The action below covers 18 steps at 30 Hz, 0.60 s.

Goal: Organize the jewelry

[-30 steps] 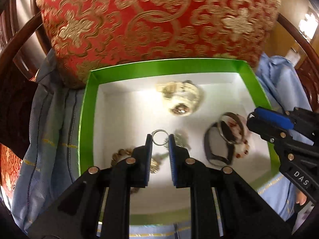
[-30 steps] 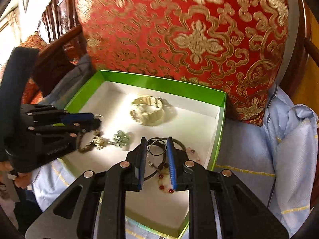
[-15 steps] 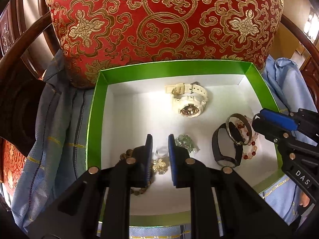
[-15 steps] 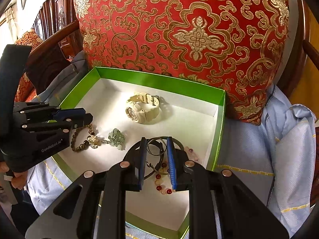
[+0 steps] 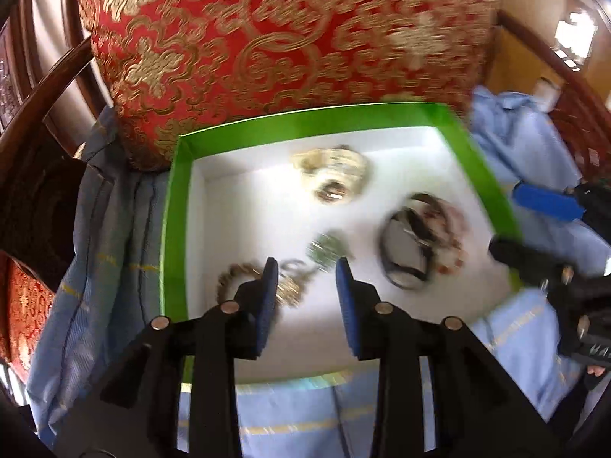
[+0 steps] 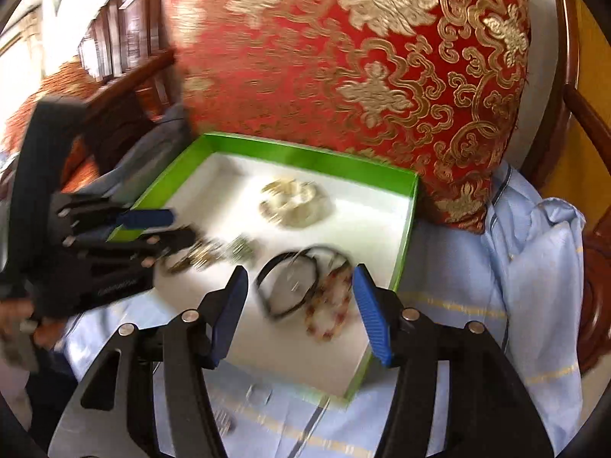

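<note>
A green box (image 5: 173,206) with a white floor holds the jewelry; it also shows in the right wrist view (image 6: 305,152). Inside lie a cream watch (image 5: 332,179), a black watch (image 5: 401,263) with a red-beaded bracelet (image 5: 450,236), a green pendant (image 5: 326,252) and a brown bead bracelet with a gold charm (image 5: 236,274). My left gripper (image 5: 303,282) is open and empty above the box's near edge. My right gripper (image 6: 299,297) is open and empty, above the black watch (image 6: 286,286) and beaded bracelet (image 6: 330,305).
A red and gold cushion (image 5: 267,38) stands right behind the box. Light blue cloth (image 6: 477,286) covers the seat around the box. Dark wooden chair arms (image 6: 580,107) curve at both sides. Both views are motion-blurred.
Both grippers have opened and pulled back from the box. The ring the left held and the bangle the right held now lie in the box.
</note>
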Available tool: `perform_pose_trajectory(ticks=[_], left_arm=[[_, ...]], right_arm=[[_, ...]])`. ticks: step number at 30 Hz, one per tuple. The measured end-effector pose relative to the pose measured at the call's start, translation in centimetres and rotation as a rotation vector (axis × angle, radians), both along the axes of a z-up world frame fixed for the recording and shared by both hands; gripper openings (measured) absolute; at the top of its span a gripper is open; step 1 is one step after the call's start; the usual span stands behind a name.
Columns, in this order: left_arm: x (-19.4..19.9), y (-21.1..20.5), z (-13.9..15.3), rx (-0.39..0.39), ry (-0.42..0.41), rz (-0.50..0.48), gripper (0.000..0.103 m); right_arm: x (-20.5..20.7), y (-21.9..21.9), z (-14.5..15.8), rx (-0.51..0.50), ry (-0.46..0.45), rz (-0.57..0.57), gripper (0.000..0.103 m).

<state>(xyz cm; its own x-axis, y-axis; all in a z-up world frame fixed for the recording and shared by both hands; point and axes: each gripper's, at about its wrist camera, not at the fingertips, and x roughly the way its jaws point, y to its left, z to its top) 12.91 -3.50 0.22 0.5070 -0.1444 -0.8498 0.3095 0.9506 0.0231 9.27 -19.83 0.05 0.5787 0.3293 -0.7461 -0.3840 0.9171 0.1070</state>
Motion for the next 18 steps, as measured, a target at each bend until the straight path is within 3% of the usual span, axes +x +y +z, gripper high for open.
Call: perform_pose_trajectory(ticks=[4,6,9,13,18], left_arm=[[-3.8,-0.8,1.0,0.005,-0.040,-0.055,0.050],[-5.6,-1.2,0.5,-0.005,-0.025,-0.079,0.050],[-7.4,-1.8,-2.2,-0.015,0.093,-0.091,0.050],[-9.4,-3.0,-5.1,0.044,0.164,-0.123,0.050],[-10.3,-3.0,-5.9,0.033,0.191,-0.147,0.050]], right_arm=[[-4.5,0.8,-1.7,-0.019,0.044,0.154,0.055],[-5.5,1.6,-4.2,-0.083,0.090,0.181,0.043],[-4.6,1.7,-7.2,-0.141,0.160,0.144,0.031],[-3.8,1.9,-9.0,-0.165,0.171,0.115,0.031],[-3.8,3.0,-9.3,-0.168,0.170,0.138,0.032]])
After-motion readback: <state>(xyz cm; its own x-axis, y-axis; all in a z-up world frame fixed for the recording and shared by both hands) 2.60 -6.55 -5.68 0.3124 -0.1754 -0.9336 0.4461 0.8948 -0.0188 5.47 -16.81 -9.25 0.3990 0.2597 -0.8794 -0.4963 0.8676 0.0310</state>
